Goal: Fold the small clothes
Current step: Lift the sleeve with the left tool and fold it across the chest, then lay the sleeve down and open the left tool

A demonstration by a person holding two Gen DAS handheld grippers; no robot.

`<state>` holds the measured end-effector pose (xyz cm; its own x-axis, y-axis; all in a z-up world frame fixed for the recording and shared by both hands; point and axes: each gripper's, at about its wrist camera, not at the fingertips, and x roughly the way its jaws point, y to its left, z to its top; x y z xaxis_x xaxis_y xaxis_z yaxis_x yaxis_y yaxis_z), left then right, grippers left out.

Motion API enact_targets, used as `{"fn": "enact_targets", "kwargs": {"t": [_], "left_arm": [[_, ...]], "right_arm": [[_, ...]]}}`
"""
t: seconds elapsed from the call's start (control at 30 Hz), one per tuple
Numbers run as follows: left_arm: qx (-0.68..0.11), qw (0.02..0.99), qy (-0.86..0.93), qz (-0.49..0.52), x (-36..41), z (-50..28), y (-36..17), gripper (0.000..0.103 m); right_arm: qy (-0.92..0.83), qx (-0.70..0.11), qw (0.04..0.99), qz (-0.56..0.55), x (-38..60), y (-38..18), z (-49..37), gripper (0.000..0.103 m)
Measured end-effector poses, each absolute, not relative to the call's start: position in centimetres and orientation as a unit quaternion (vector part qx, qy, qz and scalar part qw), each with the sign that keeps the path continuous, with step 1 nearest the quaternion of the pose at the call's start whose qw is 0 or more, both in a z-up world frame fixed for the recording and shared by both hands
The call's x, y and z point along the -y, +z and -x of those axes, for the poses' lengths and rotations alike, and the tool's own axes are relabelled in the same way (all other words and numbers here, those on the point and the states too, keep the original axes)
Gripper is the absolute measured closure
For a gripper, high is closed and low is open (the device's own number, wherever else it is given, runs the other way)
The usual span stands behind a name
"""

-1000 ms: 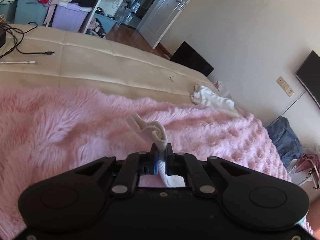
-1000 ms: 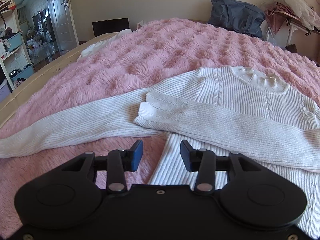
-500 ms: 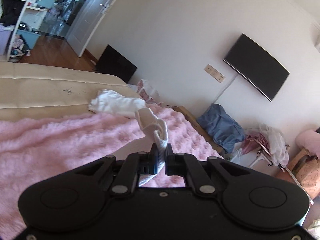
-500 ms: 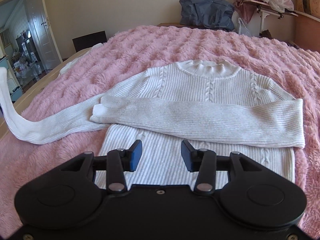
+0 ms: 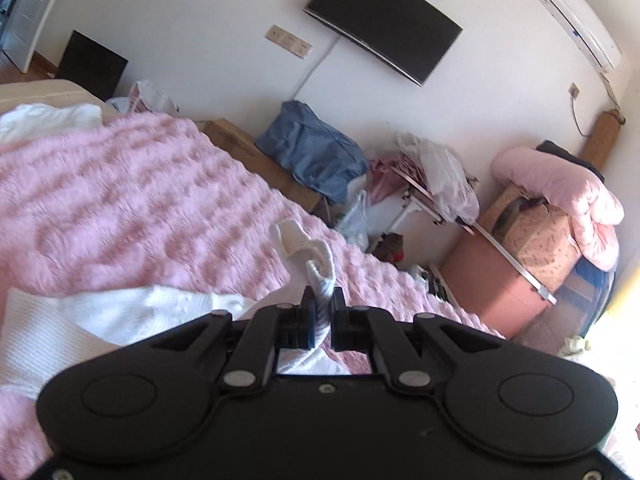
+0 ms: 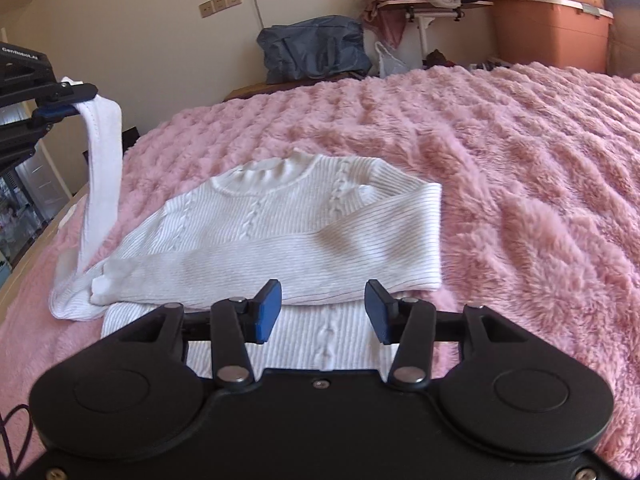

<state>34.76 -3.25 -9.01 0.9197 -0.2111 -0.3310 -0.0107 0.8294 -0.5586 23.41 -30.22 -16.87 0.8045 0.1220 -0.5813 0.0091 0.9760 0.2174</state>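
A white ribbed sweater [image 6: 280,216] lies flat on the pink fluffy blanket [image 6: 520,168], collar away from me. Its right sleeve [image 6: 320,256] is folded across the chest. My left gripper [image 5: 321,307] is shut on the cuff of the other sleeve [image 5: 304,244] and holds it high above the bed; it also shows in the right wrist view [image 6: 60,100], with the sleeve [image 6: 100,184] hanging down to the sweater's left side. My right gripper [image 6: 322,308] is open and empty, just above the sweater's lower body.
Another white garment [image 5: 44,120] lies at the blanket's far edge. Past the bed stand a blue bag [image 6: 316,52], a cluttered folding table [image 6: 432,0] and pink storage boxes [image 6: 552,36]. A television [image 5: 384,20] hangs on the wall.
My left gripper lifted the sleeve cuff and swung it right, toward the sweater body. My right gripper moved right along the lower sweater and stayed open.
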Motion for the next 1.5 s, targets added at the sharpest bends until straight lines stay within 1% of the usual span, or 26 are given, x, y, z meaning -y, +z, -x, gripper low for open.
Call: {"fn": "enact_targets", "kwargs": {"t": [0.23,0.33,0.43,0.47,0.53,0.57,0.63,0.67,0.8,0.87,1.0,1.13,1.2,1.3,1.4,1.5], "left_arm": [[-0.264,0.924,-0.106,0.257,13.1,-36.4,-15.3,0.100],[-0.292,0.915,-0.123,0.248,15.6,-37.3,-18.0,0.100],[-0.324,0.911,-0.132,0.217,17.8,-38.0,-20.4,0.099],[-0.336,0.908,-0.140,0.208,18.4,-38.3,-21.1,0.097],[-0.359,0.904,-0.137,0.188,19.1,-38.9,-22.1,0.085],[-0.364,0.903,-0.139,0.183,19.2,-39.1,-22.3,0.075],[-0.363,0.904,-0.145,0.175,18.9,-39.1,-22.0,0.074],[-0.362,0.904,-0.148,0.175,18.7,-38.9,-21.6,0.072],[-0.344,0.901,-0.173,0.201,15.9,-37.6,-18.5,0.064],[-0.325,0.910,-0.167,0.195,14.0,-36.3,-17.1,0.061],[-0.311,0.926,-0.125,0.173,8.7,-34.3,-15.4,0.059],[-0.299,0.941,-0.056,0.150,2.3,-32.5,-15.4,0.059],[-0.301,0.940,-0.022,0.160,-1.1,-32.0,-15.8,0.059],[-0.308,0.935,0.019,0.177,-5.3,-31.9,-16.8,0.059],[-0.318,0.930,0.040,0.178,-7.6,-31.9,-17.7,0.059],[-0.323,0.929,0.046,0.174,-8.5,-31.9,-18.4,0.059]], "right_arm": [[-0.017,-0.305,0.943,-0.135,35.1,-16.8,-22.6,0.055],[-0.028,-0.303,0.943,-0.135,36.4,-16.9,-22.4,0.055],[-0.035,-0.305,0.942,-0.137,37.2,-17.1,-22.3,0.055],[-0.038,-0.306,0.941,-0.138,37.4,-17.1,-22.4,0.055],[-0.042,-0.308,0.940,-0.139,37.8,-17.3,-22.3,0.055],[-0.043,-0.309,0.940,-0.139,37.9,-17.3,-22.3,0.055],[-0.045,-0.310,0.940,-0.137,37.9,-17.2,-22.3,0.055],[-0.046,-0.309,0.940,-0.136,37.9,-17.2,-22.2,0.055],[-0.047,-0.308,0.942,-0.128,37.6,-16.7,-22.5,0.055],[-0.045,-0.308,0.942,-0.128,37.5,-16.5,-22.8,0.055],[-0.025,-0.298,0.945,-0.130,37.0,-16.0,-24.0,0.055],[0.015,-0.287,0.952,-0.106,36.1,-16.1,-27.0,0.058],[0.032,-0.286,0.954,-0.083,35.3,-16.6,-28.6,0.063],[0.036,-0.299,0.951,-0.065,34.4,-17.7,-30.7,0.067],[0.037,-0.316,0.946,-0.062,33.9,-18.8,-32.2,0.070],[0.027,-0.326,0.944,-0.046,33.3,-19.7,-33.3,0.070]]}}
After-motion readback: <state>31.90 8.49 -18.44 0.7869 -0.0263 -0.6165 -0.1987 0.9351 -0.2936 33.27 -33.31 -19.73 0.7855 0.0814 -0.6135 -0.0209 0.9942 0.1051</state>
